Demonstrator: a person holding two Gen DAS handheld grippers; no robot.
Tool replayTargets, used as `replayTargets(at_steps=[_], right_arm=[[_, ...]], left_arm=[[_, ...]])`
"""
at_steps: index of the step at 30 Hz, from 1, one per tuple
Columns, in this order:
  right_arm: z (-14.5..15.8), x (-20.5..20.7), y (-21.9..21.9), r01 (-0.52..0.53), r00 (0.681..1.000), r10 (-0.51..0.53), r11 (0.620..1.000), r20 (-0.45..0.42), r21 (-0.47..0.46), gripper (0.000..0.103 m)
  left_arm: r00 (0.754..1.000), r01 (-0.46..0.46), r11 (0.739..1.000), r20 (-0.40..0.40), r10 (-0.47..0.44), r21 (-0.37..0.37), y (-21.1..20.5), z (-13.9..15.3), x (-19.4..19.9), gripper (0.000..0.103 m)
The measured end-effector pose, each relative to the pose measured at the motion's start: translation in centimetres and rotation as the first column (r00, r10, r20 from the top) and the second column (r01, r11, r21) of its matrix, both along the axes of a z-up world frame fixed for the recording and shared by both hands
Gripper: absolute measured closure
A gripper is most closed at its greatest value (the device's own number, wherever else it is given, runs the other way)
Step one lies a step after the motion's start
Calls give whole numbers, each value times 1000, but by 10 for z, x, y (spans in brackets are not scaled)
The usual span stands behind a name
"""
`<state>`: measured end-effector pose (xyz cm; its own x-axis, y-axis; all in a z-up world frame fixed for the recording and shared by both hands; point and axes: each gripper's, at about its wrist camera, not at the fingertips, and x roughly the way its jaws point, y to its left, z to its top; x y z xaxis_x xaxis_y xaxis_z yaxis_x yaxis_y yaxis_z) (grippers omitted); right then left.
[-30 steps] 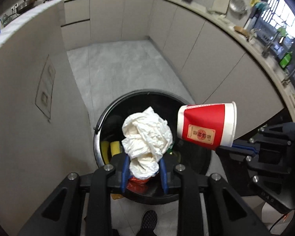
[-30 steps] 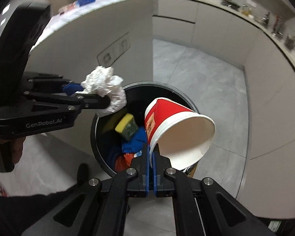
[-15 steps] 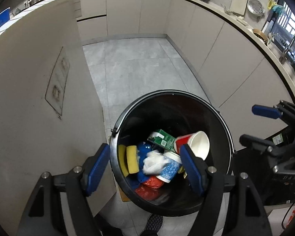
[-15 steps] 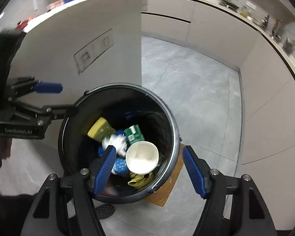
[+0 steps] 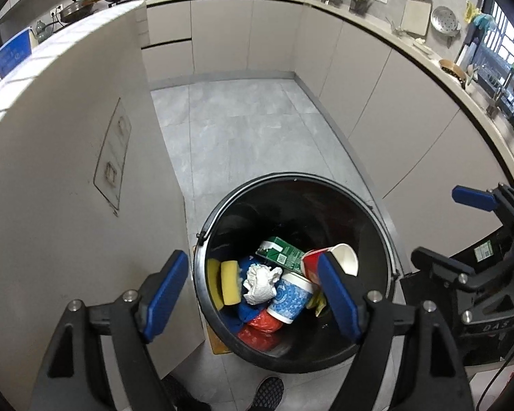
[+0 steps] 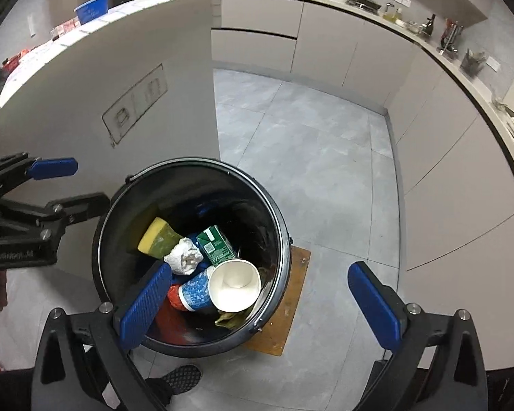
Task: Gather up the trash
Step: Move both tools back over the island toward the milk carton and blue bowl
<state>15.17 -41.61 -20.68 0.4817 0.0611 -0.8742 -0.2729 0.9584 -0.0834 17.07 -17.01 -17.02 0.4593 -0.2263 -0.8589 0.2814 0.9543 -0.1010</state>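
Both grippers, left (image 5: 253, 294) and right (image 6: 260, 303), hover jaws wide, empty, over the black bin (image 6: 277, 226); only the right view shows the red cup's (image 6: 234, 284) interior, tissue (image 5: 260, 282) beside, lower trash obscured.

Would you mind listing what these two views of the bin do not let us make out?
- Bottom of the black bin: both views, covered by piled trash.
- Red cup: left wrist view, partly behind the left tongs pad.
- Red item beneath the blue cup: right wrist view, mostly covered; identity unclear.
- Countertop items: both views, too small and warped at the fisheye rim.
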Motion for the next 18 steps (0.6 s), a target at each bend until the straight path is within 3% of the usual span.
replayTargets(at_steps=[5, 18], right_arm=[[23, -8, 2, 48, 998, -48, 999, 48, 3, 0], [96, -29, 8, 141, 973, -160, 983, 167, 121, 0]], left_arm=[[999, -10, 1000, 48, 10, -10, 6, 22, -14, 14], [982, -77, 996, 170, 84, -47, 32, 84, -33, 4]])
